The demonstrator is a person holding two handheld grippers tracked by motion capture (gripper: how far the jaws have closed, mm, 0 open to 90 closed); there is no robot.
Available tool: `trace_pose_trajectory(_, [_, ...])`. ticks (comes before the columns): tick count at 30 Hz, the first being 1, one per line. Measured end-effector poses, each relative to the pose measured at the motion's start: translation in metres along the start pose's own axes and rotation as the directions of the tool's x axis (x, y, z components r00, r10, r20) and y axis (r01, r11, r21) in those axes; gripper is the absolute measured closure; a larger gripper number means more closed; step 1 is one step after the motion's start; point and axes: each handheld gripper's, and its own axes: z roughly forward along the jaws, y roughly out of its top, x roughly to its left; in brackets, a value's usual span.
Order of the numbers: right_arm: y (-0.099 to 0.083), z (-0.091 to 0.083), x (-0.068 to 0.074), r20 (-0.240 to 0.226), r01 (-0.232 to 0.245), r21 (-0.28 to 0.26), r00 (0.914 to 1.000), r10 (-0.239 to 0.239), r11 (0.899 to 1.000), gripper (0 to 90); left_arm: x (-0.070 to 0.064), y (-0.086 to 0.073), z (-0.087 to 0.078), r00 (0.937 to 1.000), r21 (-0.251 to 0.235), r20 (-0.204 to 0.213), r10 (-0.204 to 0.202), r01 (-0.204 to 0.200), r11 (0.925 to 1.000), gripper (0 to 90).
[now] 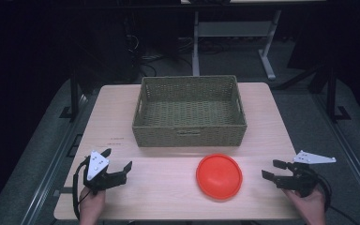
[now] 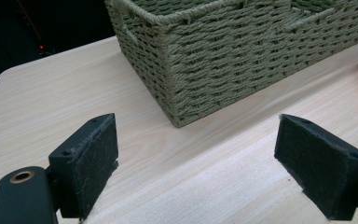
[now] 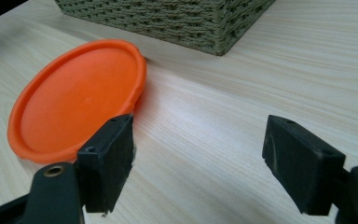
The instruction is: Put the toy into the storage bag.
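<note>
Orange plate (image 1: 219,176) lies flat on the wooden table (image 1: 168,187), just in front of the woven basket (image 1: 190,112). Right gripper (image 1: 274,171) sits near it with jaws spread and empty. Left gripper (image 1: 118,160), well apart from it, is likewise spread and empty.

Left gripper (image 1: 118,160): jaws spread wide, nothing between the fingers (image 2: 88,163). Bare table (image 1: 164,187) lies ahead of the fingertips; beyond it the near corner of the woven basket (image 1: 190,133) blocks the forward path. Passage is open to either side of that corner.

Right gripper (image 1: 273,169): jaws apart, gap between the fingers (image 3: 109,158) unobstructed. The orange plate (image 1: 219,176) lies flat just beyond one fingertip; table past the other fingertip is free up to the basket wall.
</note>
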Motion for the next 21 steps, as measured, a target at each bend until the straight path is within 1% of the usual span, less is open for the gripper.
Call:
trace_pose_trajectory(2, [0.000,0.001,0.000,-0.004,0.012,0.000,0.9999,-0.012,1.000,24.4,0.000,0.000,0.001,1.0000,0.003,0.003,-0.003,0.003,1.0000,12.8])
trace_pose_trajectory(5, [0.001,0.001,0.001,-0.016,0.002,-0.001,0.9999,-0.002,1.000,24.3,0.001,-0.002,0.002,1.0000,0.014,0.004,0.000,0.000,0.9999,12.9])
trace_pose_trajectory(7, [0.002,0.001,0.002,-0.020,0.009,-0.008,0.9998,-0.009,1.000,24.3,0.003,-0.003,0.003,1.0000,0.020,0.005,-0.006,0.006,0.9998,12.9])
trace_pose_trajectory(9, [0.003,0.001,0.004,-0.024,0.008,-0.009,0.9997,-0.008,1.000,24.3,0.004,-0.004,0.003,0.9998,0.025,0.011,-0.015,0.014,0.9996,12.9])
trace_pose_trajectory(11, [0.005,0.002,0.006,-0.026,0.014,-0.012,0.9996,-0.014,1.000,24.3,0.005,-0.004,0.003,0.9998,0.026,0.014,-0.014,0.013,0.9996,12.9])
trace_pose_trajectory(13, [0.006,0.002,0.009,-0.029,0.021,-0.017,0.9993,-0.021,1.000,24.4,0.005,-0.006,0.003,0.9993,0.024,0.029,-0.022,0.021,0.9995,12.9])
trace_pose_trajectory(14, [0.006,0.002,0.009,-0.029,0.021,-0.017,0.9993,-0.021,1.000,24.4,0.005,-0.006,0.003,0.9993,0.024,0.029,-0.022,0.021,0.9995,12.9])
trace_pose_trajectory(15, [0.007,0.004,0.012,-0.023,0.026,-0.012,0.9994,-0.026,1.000,24.3,0.006,-0.006,0.003,0.9991,0.034,0.027,-0.032,0.031,0.9990,12.8])
trace_pose_trajectory(16, [0.007,0.004,0.013,-0.028,0.025,-0.010,0.9993,-0.026,1.000,24.3,0.006,-0.006,0.003,0.9991,0.039,0.025,-0.034,0.033,0.9987,12.9])
trace_pose_trajectory(19, [0.008,0.006,0.016,-0.032,0.031,-0.004,0.9990,-0.031,1.000,24.3,0.006,-0.006,0.004,0.9994,0.041,0.023,-0.027,0.026,0.9988,12.9])
trace_pose_trajectory(21, [0.010,0.007,0.018,-0.037,0.031,0.005,0.9988,-0.031,1.000,24.3,0.007,-0.006,0.004,0.9993,0.043,0.018,-0.031,0.031,0.9986,12.9])
